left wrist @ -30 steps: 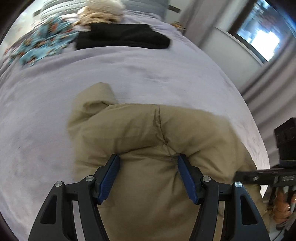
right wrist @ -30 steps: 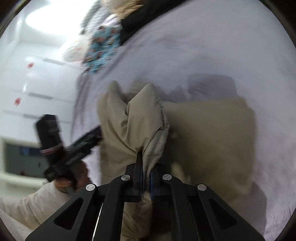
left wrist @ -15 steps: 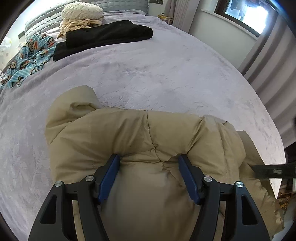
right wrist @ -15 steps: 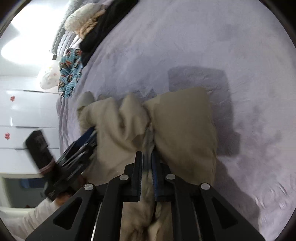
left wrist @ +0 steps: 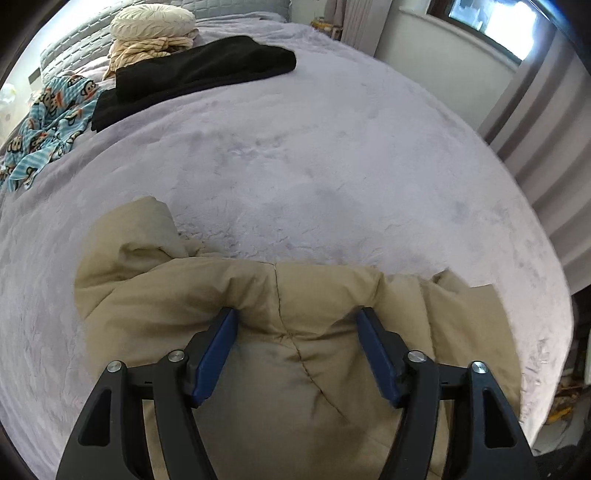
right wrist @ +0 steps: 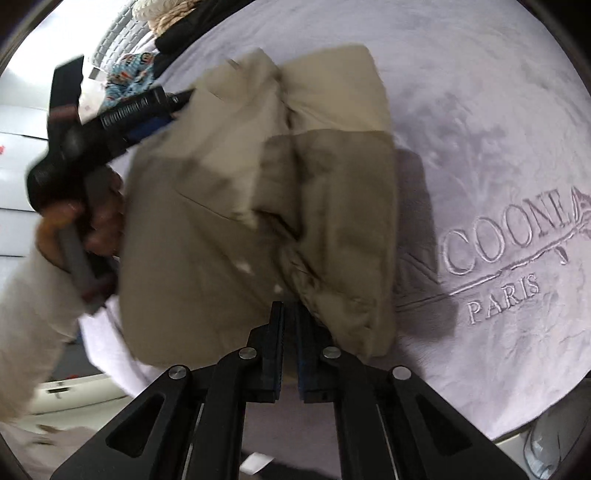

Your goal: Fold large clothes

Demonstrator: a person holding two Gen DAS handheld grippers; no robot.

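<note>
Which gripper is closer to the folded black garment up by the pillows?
Left. The left gripper faces the black garment across open bedspread; the right gripper works the tan jacket's far side, farther off.

Jacket (left wrist: 229,291): plain khaki-tan, no print, near edge of the bed.
Bed cover (left wrist: 332,155): pale lilac-grey plush; embossed tone-on-tone lettering (right wrist: 513,240) at its near right corner.
Folded garment (left wrist: 195,74), far edge: solid black.
Knit pile (left wrist: 151,35), far edge: cream and beige.
Cloth (left wrist: 48,118), far left corner: light blue stripes with brown monkey faces.
Left gripper (left wrist: 295,354): black frame, blue pads.
Right gripper (right wrist: 290,347): black frame, blue pads.
</note>
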